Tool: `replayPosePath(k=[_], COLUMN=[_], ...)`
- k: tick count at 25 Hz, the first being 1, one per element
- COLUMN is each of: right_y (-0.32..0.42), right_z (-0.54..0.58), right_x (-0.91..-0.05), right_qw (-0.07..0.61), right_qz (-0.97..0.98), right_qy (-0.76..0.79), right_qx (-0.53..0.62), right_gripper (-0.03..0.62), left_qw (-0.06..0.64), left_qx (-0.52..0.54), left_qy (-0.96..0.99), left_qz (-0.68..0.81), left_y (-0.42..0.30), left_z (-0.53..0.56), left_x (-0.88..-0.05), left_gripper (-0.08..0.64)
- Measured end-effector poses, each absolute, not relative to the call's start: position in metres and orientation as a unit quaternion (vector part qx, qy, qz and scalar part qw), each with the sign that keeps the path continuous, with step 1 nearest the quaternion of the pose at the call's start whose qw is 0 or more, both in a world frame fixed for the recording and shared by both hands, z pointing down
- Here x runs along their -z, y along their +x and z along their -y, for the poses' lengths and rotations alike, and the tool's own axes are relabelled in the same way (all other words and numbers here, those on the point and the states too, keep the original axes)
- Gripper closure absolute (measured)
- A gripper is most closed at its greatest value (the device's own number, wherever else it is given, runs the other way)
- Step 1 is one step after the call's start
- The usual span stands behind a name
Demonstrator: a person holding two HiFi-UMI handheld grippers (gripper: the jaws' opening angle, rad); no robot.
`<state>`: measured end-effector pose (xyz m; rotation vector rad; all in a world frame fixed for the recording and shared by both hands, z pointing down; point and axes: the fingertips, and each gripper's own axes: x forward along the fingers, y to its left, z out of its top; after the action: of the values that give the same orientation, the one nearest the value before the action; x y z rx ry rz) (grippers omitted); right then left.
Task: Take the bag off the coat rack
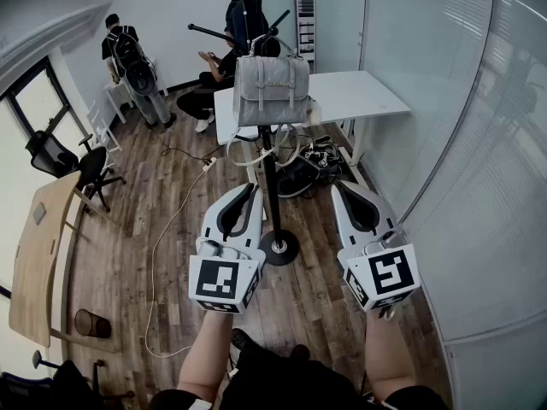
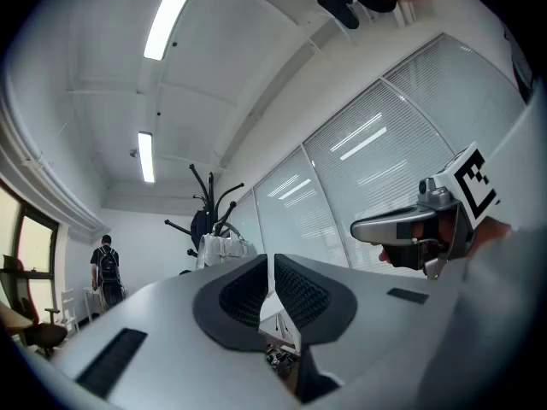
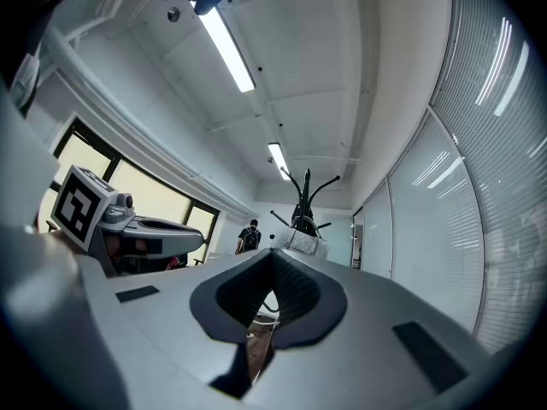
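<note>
The bag hangs on the coat rack, so the job has not started. The left gripper and right gripper are both closed, empty, and not touching the bag.

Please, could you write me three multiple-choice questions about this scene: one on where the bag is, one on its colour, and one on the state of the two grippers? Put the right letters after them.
1. Where is the bag?
A. On the floor
B. Hanging on the coat rack
C. On the desk

2. What colour is the bag?
A. Grey
B. Red
C. Green

3. How are the left gripper and the right gripper?
A. Both wide open
B. The left one grips the bag
C. Both shut, holding nothing

Answers:
1 B: it hangs high on the rack, off the floor.
2 A: it looks pale grey in the head view.
3 C: each gripper view shows the jaws together with nothing between them, short of the bag.
</note>
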<state>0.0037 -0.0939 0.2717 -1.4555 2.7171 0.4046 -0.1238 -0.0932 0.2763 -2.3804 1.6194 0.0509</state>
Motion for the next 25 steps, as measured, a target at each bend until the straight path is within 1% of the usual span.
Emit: replayPosePath(k=[14,21,22,24,25], right_y=[0.013,0.012,0.013,0.011,0.010], right_z=[0.119,0.163,0.170,0.184,0.193], right_x=[-0.305,-0.328,-0.328,-0.326,-0.324], right_qw=[0.004,-0.019,-0.026,-0.040,-0.046], right_qz=[-0.881,-0.883,-0.884,-0.884,-0.884], right_qy=[-0.468,-0.465,-0.464,-0.462,-0.462], right_qx=[-0.074,-0.057,-0.056,-0.056,-0.056], right_gripper=[0.561,0.554,0.538,0.469,0.441], left_qw=[0.113,0.097,0.097,0.101,0.103], left_qx=[0.004,-0.010,-0.012,-0.018,-0.020], left_qy=[-0.816,-0.813,-0.814,-0.816,-0.817], left_qz=[-0.567,-0.574,-0.572,-0.568,-0.567], left_y=[-0.122,-0.125,-0.125,-0.128,-0.130], left_z=[0.114,0.161,0.170,0.185,0.193], left_x=[-0.298,-0.313,-0.311,-0.305,-0.303], left_gripper=[0.523,0.522,0.522,0.513,0.479])
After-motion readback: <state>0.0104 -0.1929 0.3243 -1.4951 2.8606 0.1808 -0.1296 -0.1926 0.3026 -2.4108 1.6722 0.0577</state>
